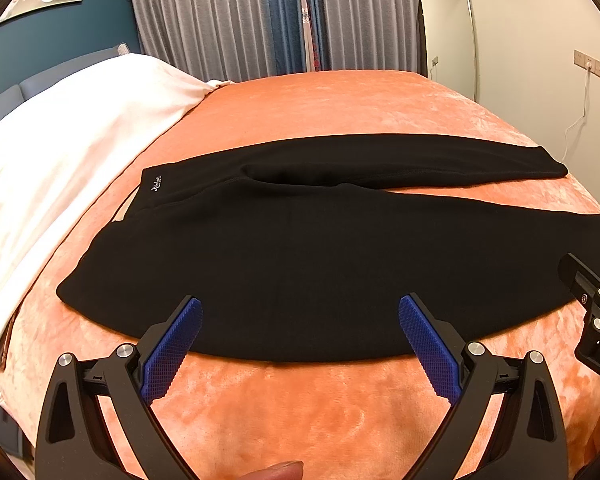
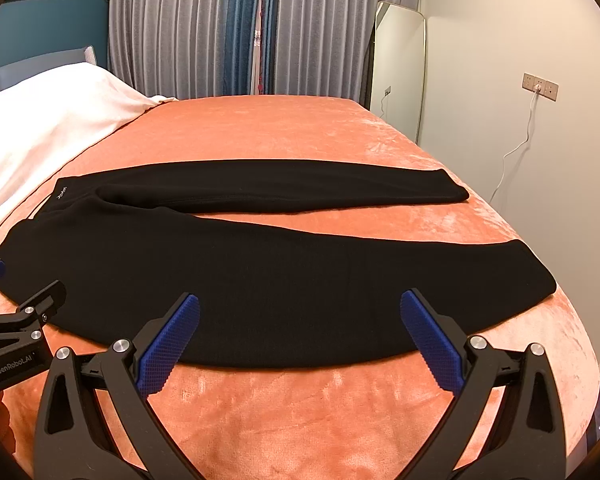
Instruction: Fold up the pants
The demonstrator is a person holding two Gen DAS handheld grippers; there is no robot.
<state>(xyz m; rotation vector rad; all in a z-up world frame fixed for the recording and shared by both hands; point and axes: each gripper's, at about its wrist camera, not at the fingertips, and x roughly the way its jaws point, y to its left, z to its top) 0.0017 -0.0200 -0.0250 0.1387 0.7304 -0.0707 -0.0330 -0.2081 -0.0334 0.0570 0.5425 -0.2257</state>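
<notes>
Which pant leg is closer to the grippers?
The wide front leg. Its edge lies right by both open grippers; the other leg lies behind it, toward the curtains.

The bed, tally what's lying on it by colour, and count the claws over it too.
Black: 1, the pants, spread flat, legs apart
White: 1, the blanket at the head end
Orange: 1, the bedspread underneath
Claws: 2, left claw and right claw, both open
Total: 5
</notes>
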